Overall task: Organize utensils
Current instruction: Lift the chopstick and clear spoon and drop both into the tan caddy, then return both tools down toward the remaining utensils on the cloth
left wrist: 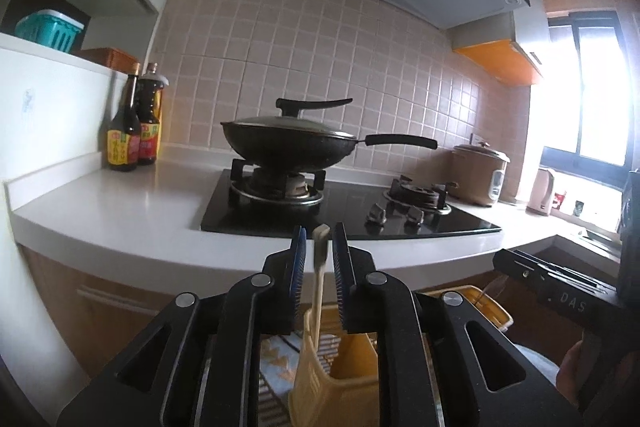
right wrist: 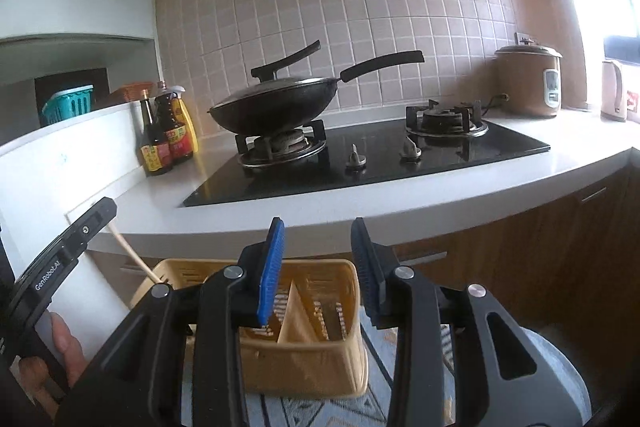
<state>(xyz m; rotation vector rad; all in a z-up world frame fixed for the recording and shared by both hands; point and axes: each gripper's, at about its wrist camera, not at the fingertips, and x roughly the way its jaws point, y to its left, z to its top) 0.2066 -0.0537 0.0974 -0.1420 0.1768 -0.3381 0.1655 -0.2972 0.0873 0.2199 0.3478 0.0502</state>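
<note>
A cream utensil handle stands upright between the blue pads of my left gripper, with a narrow gap on each side, so the gripper is open. Its lower end drops into a yellow slotted utensil basket. In the right wrist view the same handle slants into the basket's left end, under one of the left gripper's fingers. My right gripper hangs open over the basket with nothing between its pads. The basket's dividers show between them.
The basket sits on a patterned cloth, lower than the white counter edge. On the counter are a black gas hob, a lidded wok, sauce bottles, a rice cooker and a kettle. Wooden cabinet doors stand behind.
</note>
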